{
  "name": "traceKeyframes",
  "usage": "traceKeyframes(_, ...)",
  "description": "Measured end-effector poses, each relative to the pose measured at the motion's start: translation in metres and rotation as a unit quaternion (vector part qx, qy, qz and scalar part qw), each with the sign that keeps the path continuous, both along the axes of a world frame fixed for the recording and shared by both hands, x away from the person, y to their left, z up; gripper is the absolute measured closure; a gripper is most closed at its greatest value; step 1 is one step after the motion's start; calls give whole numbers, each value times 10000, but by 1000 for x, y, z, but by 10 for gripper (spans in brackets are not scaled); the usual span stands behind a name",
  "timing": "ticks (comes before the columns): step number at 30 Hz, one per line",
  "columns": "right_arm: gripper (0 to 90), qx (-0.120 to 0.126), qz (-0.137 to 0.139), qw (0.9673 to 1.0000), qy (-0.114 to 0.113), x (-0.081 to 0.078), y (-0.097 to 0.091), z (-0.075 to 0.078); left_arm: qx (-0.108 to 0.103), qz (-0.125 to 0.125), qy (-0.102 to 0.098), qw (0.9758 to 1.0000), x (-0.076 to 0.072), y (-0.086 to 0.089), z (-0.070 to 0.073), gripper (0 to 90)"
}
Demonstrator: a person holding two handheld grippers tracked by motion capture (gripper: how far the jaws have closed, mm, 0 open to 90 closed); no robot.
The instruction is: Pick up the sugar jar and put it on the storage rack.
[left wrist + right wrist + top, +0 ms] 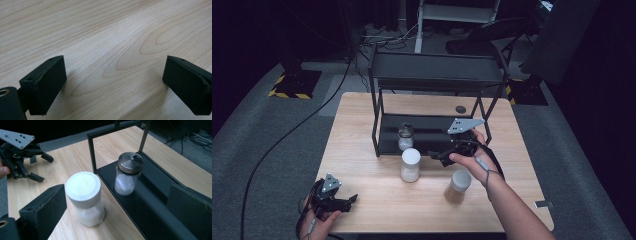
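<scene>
The right tool (438,156) is held above the middle of the desk (362,115), just in front of the lower shelf of the black rack (432,75), with its jaws spread apart and nothing between them. In the right gripper view the white-lidded jar (86,197) is seen standing upright on the desk beside the rack's front edge, near the left jaw but not touched by it. A shaker jar (127,173) with a metal lid is set upright on the lower shelf, close to its left post. A brown jar (458,186) is placed nearer the desk's front edge, under the right forearm. The left tool (349,201) is rested at the front left corner of the desk, its jaws wide apart over bare wood.
</scene>
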State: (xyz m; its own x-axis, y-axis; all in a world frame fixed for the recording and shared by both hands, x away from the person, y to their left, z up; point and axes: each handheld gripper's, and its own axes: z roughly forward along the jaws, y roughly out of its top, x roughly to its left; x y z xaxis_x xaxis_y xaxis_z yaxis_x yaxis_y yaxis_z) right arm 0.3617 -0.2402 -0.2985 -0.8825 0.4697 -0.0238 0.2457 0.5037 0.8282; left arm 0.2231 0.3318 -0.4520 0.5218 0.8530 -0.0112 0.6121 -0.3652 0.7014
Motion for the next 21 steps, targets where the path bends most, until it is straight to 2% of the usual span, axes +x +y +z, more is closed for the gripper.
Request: traceKeyframes(21,27,-22,338,9991,247,15,43,-23,-1,-18,7,10000,0,0,0,44)
